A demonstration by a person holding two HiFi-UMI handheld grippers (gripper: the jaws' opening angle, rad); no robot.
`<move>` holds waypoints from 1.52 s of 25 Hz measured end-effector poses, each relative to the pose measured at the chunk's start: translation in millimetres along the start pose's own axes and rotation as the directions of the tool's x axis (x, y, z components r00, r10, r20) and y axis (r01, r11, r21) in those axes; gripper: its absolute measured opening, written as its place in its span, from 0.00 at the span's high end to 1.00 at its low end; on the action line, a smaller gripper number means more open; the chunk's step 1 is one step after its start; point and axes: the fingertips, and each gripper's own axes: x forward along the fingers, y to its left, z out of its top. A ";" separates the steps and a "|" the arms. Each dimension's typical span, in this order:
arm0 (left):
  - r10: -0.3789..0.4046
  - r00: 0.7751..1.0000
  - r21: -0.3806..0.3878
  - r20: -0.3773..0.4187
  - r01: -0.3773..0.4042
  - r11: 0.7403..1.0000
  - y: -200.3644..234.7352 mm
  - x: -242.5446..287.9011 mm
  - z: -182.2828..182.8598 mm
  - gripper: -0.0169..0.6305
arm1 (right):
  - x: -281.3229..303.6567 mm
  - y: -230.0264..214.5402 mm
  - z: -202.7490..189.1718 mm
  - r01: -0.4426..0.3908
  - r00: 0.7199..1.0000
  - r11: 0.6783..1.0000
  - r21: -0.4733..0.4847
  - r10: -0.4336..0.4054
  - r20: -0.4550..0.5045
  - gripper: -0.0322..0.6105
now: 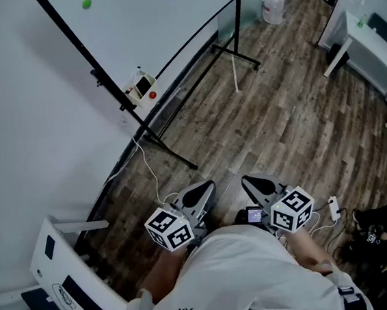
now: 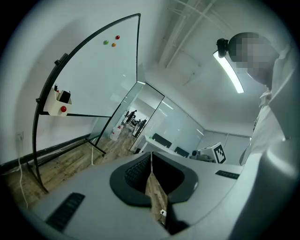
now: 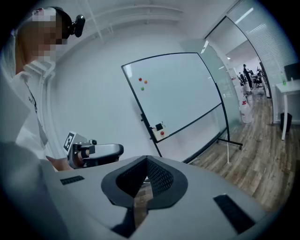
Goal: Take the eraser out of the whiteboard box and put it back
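Observation:
The whiteboard (image 1: 145, 25) stands on a black frame ahead of me on the left. A small white box (image 1: 140, 88) hangs on its left leg, with a dark eraser (image 1: 144, 85) in it and a red dot (image 1: 152, 94) beside it. The box shows too in the left gripper view (image 2: 57, 102) and in the right gripper view (image 3: 159, 131). My left gripper (image 1: 204, 187) and right gripper (image 1: 251, 181) are held side by side close to my body, far from the box. Both are shut with nothing between the jaws (image 2: 151, 157) (image 3: 146, 162).
The whiteboard's black feet (image 1: 180, 160) reach out over the wood floor. A water jug (image 1: 274, 5) stands at the far end and a white desk (image 1: 374, 42) at the right. A white panel (image 1: 66, 281) leans at lower left. A power strip (image 1: 334, 207) and cables lie at lower right.

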 end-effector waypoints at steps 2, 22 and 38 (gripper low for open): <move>0.004 1.000 -0.001 0.004 -0.004 1.000 0.5 2.0 0.2 0.98 | -1.3 -2.5 -0.2 0.004 1.000 1.000 -0.002 -0.004 -0.002 0.91; 0.065 0.997 -0.027 0.052 -0.064 0.998 -27.2 41.8 -21.3 0.98 | -48.2 -47.9 -0.6 -0.007 1.000 1.000 0.011 0.007 0.026 0.87; 0.172 0.982 -0.062 0.083 -0.167 0.984 -31.7 52.5 -31.1 0.98 | -51.3 -69.7 -2.4 -0.078 0.997 0.996 0.036 0.078 0.020 0.80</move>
